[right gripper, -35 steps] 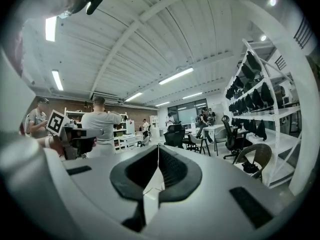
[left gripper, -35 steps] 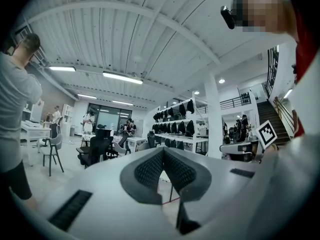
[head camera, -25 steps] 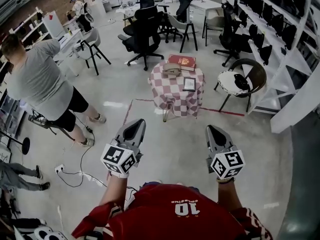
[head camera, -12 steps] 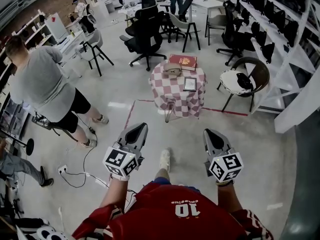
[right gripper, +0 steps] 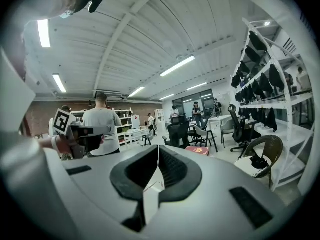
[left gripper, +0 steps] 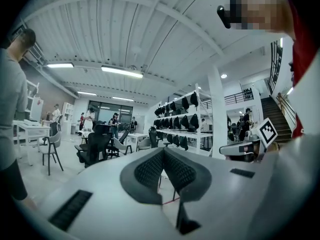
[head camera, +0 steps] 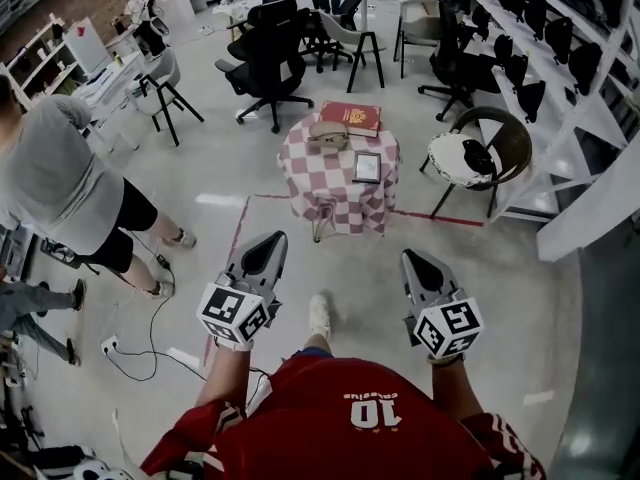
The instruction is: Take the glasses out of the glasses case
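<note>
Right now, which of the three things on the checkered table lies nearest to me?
The flat dark-framed panel, on the near right part of the table; the tan glasses case and the red book lie farther back.

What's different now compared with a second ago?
The wearer has stepped toward the checkered table: a white shoe now shows ahead. Nothing was grasped or released. The left gripper and right gripper stay shut and empty; the glasses case and red book lie untouched on the table.

Bare floor (head camera: pixel 345 253) ahead up to checkered table (head camera: pixel 335 183); chair (head camera: pixel 512 136) right.
</note>
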Available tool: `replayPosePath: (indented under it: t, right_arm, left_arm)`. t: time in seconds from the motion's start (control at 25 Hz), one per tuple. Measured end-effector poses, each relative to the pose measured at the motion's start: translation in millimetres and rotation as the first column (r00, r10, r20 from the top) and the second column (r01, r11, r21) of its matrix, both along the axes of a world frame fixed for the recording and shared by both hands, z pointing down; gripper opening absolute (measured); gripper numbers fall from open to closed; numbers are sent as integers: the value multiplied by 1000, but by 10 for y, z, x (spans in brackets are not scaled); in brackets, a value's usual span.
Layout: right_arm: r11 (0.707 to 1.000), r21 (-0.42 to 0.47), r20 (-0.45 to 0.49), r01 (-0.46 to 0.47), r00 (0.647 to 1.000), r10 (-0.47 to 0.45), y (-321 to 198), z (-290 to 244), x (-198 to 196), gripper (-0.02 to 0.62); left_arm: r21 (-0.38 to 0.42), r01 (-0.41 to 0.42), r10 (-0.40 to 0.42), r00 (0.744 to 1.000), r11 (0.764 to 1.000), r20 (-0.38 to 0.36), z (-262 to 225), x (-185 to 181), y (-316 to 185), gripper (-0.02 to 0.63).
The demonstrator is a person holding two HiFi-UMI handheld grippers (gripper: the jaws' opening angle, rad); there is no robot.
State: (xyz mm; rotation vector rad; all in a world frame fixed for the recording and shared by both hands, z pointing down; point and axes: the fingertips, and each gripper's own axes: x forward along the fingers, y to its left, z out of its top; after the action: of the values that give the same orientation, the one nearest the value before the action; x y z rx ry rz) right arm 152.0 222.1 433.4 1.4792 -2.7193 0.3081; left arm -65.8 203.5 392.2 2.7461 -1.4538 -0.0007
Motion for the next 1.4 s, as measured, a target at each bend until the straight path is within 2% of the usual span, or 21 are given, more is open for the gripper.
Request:
replayPosePath:
  t: [0.12,0.32,0.52,0.68,0.84,1.04,1.4]
  right_arm:
    - [1000,-11,-16,-1,1000,1,-298,79,14,17]
    - [999,-28,-18,-17,1000,16,-1139,-13,-28,17]
    - [999,-33,-32,-31,999,30,-1800,-90,-258,17]
    - [1000,-22,-27,-21,999,21,-2268,-150,-510,17]
    - [1000,-5,-51,-1,999,1,-2644,-194,-773,17]
    - [1000,-15,-68,7,998,-8,-2865,-208,-1009,17]
    - [999,-35,-85,-6,996,3,-3158,-144,-1077,17]
  left_arm:
    - [-5,-1,1,1000,1000,0,55,-5,-344,8]
    - [-17,-2,2,1000,1000,10,-16,-102,-1246,8]
    - [-14,-32,32,1000,999,-1,-100,-275,-1962,8]
    - [0,-47,47,999,999,28,-113,-428,-2379,8]
    - [0,-56,56,998,998,22,-79,-585,-2721,8]
    - [-10,-67,67,998,998,2,-37,-792,-2969,8]
    - [-33,-75,74,996,997,-45,60,-890,-3350,8]
